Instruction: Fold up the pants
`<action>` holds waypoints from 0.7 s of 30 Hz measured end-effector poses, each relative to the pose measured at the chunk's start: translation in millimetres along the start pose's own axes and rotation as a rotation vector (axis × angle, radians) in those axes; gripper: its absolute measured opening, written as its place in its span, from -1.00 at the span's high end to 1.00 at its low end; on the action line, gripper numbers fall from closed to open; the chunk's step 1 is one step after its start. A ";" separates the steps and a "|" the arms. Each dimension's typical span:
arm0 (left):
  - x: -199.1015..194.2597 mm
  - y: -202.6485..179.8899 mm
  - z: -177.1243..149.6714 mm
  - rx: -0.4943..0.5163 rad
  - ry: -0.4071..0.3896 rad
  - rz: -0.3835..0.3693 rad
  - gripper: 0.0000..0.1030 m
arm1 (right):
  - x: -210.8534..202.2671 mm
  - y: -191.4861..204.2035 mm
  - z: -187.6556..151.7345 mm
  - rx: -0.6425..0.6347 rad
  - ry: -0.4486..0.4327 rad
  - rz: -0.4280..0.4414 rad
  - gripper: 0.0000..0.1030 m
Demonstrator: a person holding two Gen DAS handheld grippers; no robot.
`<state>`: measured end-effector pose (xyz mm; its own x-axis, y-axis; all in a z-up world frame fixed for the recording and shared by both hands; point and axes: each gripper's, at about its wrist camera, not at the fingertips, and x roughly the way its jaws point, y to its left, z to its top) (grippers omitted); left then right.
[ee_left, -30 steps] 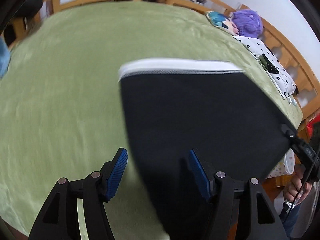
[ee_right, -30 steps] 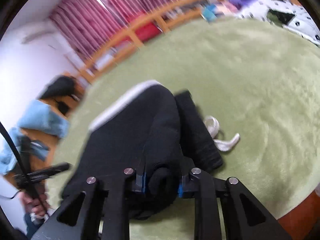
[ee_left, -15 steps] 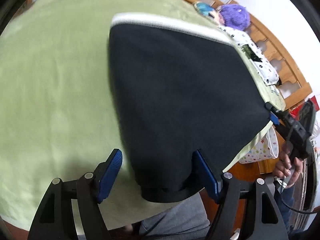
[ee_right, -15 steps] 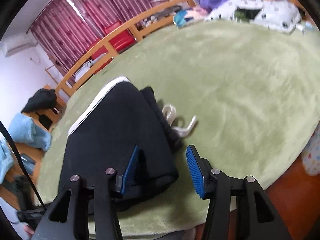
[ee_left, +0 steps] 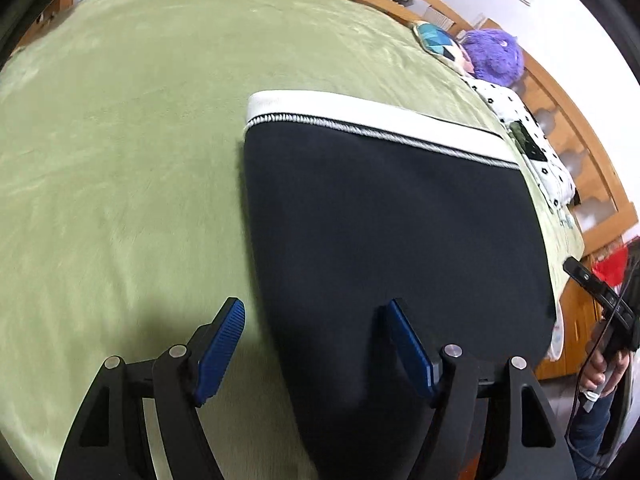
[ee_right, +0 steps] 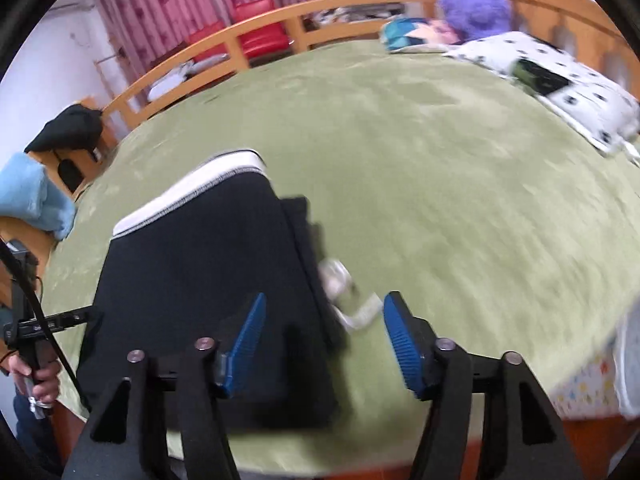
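The black pants point(ee_left: 392, 240) with a white waistband point(ee_left: 372, 116) lie folded flat on the green bed cover point(ee_left: 120, 160). My left gripper point(ee_left: 316, 344) is open and empty, straddling the near left edge of the pants. In the right wrist view the pants point(ee_right: 200, 280) lie with the white drawstring point(ee_right: 352, 312) sticking out at their right side. My right gripper point(ee_right: 324, 332) is open and empty above the near right edge of the pants and the drawstring.
A purple plush point(ee_left: 494, 56), a blue cushion point(ee_left: 436, 38) and a spotted white pillow point(ee_left: 532, 148) lie at the far right of the bed. A wooden rail point(ee_right: 280, 28) rings the bed. A blue cloth point(ee_right: 32, 200) sits at left.
My right gripper let go of the pants, opened and drew back. The folded pants now lie flat. My left gripper stayed open and shifted over the near left edge.
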<state>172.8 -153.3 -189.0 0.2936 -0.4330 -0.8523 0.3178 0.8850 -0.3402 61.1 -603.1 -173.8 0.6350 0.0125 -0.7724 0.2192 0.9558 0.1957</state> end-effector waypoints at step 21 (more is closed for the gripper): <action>17.6 20.0 9.4 -0.024 0.059 -0.105 -0.41 | 49.1 -14.5 1.4 0.039 0.035 0.024 -0.18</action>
<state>192.7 -144.9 -207.0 0.2066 -0.5131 -0.8331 0.3220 0.8397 -0.4373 90.2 -616.7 -213.8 0.6144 0.0465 -0.7876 0.2335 0.9428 0.2378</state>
